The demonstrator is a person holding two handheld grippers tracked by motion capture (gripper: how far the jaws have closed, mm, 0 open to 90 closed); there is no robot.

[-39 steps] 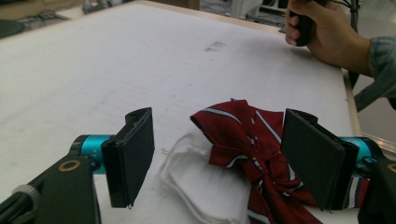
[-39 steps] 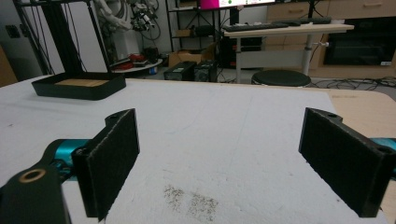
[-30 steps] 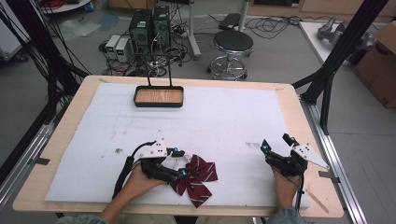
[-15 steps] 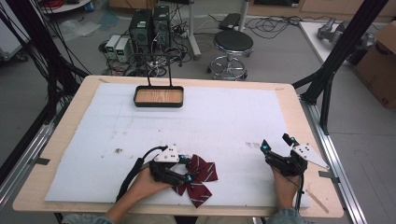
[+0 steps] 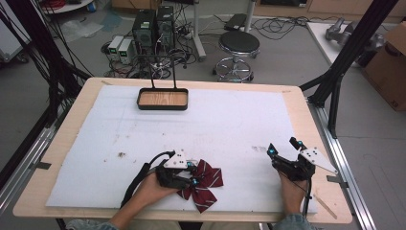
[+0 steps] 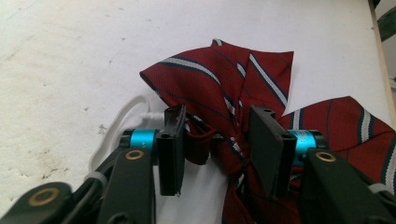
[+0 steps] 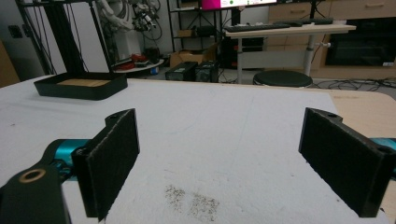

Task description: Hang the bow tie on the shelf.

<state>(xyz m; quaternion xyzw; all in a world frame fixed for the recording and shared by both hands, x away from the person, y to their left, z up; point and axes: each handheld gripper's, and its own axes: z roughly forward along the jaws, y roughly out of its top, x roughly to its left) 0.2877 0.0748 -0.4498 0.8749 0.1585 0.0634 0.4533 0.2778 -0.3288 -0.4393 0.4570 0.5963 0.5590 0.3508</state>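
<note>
- While my left gripper (image 6: 215, 154) sits low in the left gripper view, its jaws have just been closing around the knot of the striped bow tie (image 6: 243, 93), and I can't tell if the pads press it yet.
- That narrowing suggests a pickup is about to begin.
- Bow tie lies bottom centre of the high view on the counter (image 5: 230, 124).
- My right gripper (image 5: 282, 147), lower right, stands spread and empty.
- Black tray (image 5: 162, 99) sits upper left.
- No readable writing anywhere.

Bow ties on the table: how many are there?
1. A dark red striped bow tie lies near the front edge of the white mat, its knot between the jaws of the left gripper. None other shows; the tray looks empty.
</note>
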